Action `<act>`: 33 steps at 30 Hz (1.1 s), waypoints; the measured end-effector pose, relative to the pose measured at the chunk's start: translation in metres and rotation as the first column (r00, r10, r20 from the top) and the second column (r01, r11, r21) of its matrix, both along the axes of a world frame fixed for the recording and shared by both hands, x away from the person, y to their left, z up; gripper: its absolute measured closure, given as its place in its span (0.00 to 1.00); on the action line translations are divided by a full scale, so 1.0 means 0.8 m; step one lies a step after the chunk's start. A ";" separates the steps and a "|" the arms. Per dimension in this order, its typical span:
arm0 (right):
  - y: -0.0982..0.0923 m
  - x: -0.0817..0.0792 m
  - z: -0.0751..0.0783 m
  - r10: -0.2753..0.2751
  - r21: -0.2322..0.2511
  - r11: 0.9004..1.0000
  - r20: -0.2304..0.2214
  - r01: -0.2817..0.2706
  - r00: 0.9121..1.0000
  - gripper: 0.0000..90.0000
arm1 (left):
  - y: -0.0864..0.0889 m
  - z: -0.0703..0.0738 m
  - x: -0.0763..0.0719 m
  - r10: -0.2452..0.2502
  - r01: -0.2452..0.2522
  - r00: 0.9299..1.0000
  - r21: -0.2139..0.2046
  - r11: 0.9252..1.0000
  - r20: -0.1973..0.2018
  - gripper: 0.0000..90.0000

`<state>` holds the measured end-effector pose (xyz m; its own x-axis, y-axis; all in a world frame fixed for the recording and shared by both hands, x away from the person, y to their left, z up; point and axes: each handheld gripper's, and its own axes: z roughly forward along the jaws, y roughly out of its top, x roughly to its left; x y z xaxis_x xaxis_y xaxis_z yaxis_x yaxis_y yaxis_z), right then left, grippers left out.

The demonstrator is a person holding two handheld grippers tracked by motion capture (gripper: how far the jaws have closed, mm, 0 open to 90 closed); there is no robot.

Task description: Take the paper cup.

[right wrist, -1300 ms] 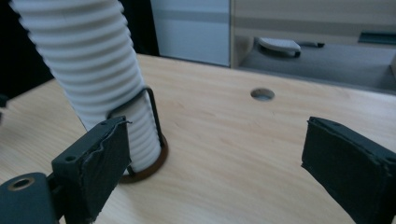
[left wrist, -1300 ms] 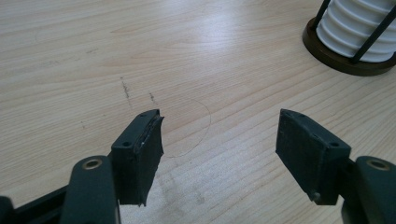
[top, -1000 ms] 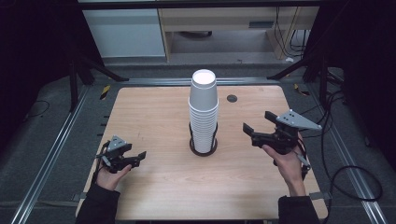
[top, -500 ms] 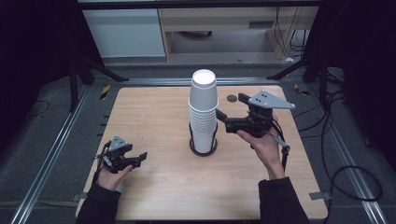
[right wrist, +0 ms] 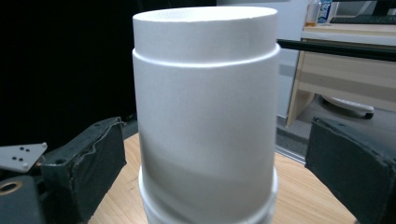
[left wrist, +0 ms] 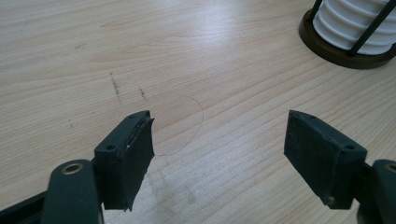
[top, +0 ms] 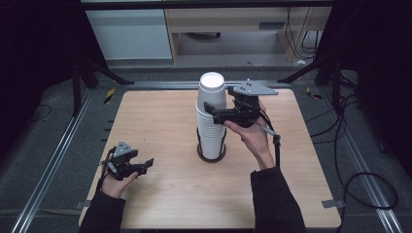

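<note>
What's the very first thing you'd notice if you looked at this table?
A tall stack of white cups stands upside down in a black stand in the middle of the wooden table. The right gripper is up by the top cup, its fingers open on either side. The left gripper waits open near the table's near left corner.

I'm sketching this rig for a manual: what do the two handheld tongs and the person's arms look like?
Both tongs are black, each ending in two blocky jaws faced with dark flat pads. The right tongs carry a grey three-cornered plate on top with small dark dots, and a dark cable trails along the wrist. The left tongs have a smaller grey plate. The person wears dark long sleeves; the hands are bare.
</note>
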<state>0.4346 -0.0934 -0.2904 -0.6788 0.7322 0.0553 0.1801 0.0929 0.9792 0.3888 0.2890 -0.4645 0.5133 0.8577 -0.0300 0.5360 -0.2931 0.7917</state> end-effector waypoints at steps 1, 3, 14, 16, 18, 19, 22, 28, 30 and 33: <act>0.000 0.000 0.000 0.000 0.000 1.000 0.000 0.000 1.000 0.06 | 0.000 0.000 0.000 0.000 0.000 1.000 -0.001 1.000 -0.001 0.26; 0.006 0.005 -0.001 0.006 -0.004 1.000 -0.005 -0.006 1.000 0.05 | 0.000 0.000 0.000 0.000 0.000 1.000 -0.002 1.000 -0.001 0.26; 0.025 0.025 -0.010 -0.010 -0.031 0.999 -0.020 0.009 1.000 0.07 | -0.001 -0.001 0.000 -0.009 0.009 1.000 0.000 1.000 -0.005 0.26; 0.026 0.026 -0.010 -0.010 -0.030 1.000 -0.023 0.009 1.000 0.07 | -0.002 -0.001 0.000 -0.009 0.009 1.000 0.000 1.000 -0.006 0.26; 0.029 0.027 -0.012 -0.009 -0.046 0.999 -0.026 0.008 1.000 0.10 | -0.002 -0.001 0.000 -0.011 0.011 1.000 0.002 1.000 -0.009 0.26; 0.029 0.027 -0.012 -0.009 -0.046 0.999 -0.026 0.008 1.000 0.10 | -0.002 -0.001 0.000 -0.011 0.011 1.000 0.002 1.000 -0.009 0.26; 0.031 0.027 -0.013 -0.009 -0.059 0.998 -0.034 0.007 0.999 0.13 | -0.003 -0.002 0.000 -0.014 0.014 1.000 0.005 1.000 -0.011 0.26; 0.033 0.027 -0.010 -0.018 -0.081 0.997 -0.043 0.015 0.999 0.14 | -0.004 -0.002 0.001 -0.017 0.017 1.000 0.009 1.000 -0.014 0.26; 0.034 0.027 -0.008 -0.023 -0.086 0.996 -0.046 0.019 0.999 0.15 | -0.004 -0.002 0.000 -0.015 0.015 1.000 0.008 1.000 -0.014 0.26; 0.034 0.026 -0.008 -0.022 -0.087 0.996 -0.045 0.018 0.999 0.15 | -0.003 -0.002 0.001 -0.013 0.013 1.000 0.006 1.000 -0.013 0.26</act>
<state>0.4557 -0.0664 -0.2969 -0.6622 0.7490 0.0218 0.2275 0.1733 0.9582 0.3894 0.2869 -0.4662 0.5244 0.8509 -0.0317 0.5420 -0.3049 0.7831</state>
